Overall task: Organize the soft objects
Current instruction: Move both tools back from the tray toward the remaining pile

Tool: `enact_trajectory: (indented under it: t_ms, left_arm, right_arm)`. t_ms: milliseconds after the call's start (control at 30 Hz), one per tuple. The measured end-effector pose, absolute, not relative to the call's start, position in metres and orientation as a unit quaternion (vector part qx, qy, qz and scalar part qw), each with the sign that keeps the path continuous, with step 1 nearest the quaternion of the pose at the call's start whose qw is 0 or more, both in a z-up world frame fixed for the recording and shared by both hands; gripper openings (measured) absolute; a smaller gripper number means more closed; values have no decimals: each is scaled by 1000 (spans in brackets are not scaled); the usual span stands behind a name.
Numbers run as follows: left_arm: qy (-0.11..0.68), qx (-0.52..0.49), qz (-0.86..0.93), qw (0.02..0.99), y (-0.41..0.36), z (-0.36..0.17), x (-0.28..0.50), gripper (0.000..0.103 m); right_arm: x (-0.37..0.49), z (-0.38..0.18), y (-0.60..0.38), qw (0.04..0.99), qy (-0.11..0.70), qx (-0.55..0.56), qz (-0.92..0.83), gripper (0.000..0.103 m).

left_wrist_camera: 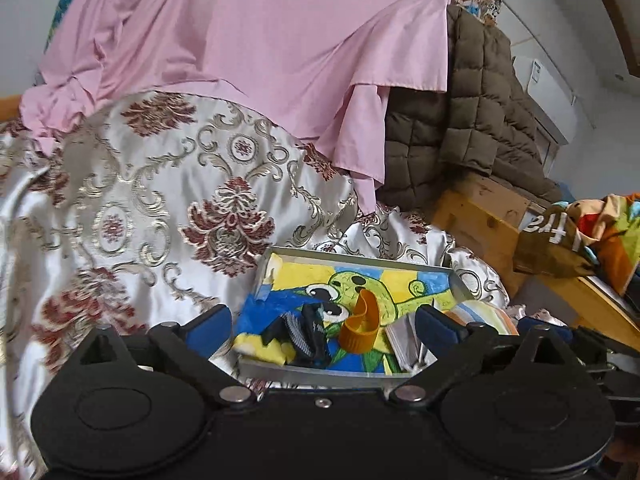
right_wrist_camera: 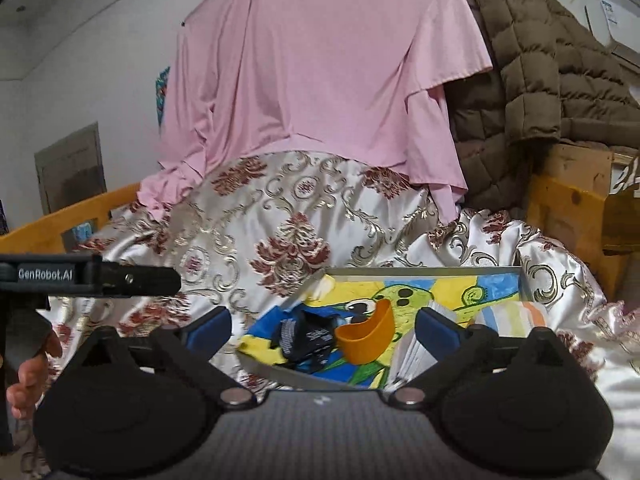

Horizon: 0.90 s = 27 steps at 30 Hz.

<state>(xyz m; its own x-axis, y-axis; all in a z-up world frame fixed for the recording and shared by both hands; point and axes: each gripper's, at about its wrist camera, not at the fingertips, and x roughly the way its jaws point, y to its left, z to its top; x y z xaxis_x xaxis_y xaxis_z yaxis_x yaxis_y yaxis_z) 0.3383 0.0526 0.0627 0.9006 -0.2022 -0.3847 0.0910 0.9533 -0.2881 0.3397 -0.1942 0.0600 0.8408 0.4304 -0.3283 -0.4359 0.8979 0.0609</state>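
Both the left claw [left_wrist_camera: 323, 326] and right claw [right_wrist_camera: 323, 328] stand wide apart, gripping nothing; they hover over the metal tray [left_wrist_camera: 344, 258] near the bed's foot edge, probably freed for another pick. In it lie black socks [right_wrist_camera: 306, 340], an orange cup [right_wrist_camera: 366, 338] and folded striped cloth [right_wrist_camera: 516, 316]; the pink sheet [left_wrist_camera: 256, 40] hides whatever it drapes.

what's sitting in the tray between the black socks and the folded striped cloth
An orange cup on its side lies between the black socks and the striped cloth inside the tray; both wrist views show it.
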Motion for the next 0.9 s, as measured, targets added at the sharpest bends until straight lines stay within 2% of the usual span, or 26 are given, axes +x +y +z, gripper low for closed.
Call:
enact_trajectory:
  t_ms: [167, 500, 900]
  left_arm:
    - [196, -122, -62, 971, 60, 66, 283, 102]
    - [198, -133, -56, 970, 72, 51, 195, 102]
    - [233, -118, -72, 963, 60, 10, 147, 102]
  right_arm:
    - [290, 63, -192, 961, 158, -10, 228, 103]
    - [204, 54, -184, 953, 178, -29, 243, 103]
    - [167, 24, -201, 945, 242, -33, 219, 103]
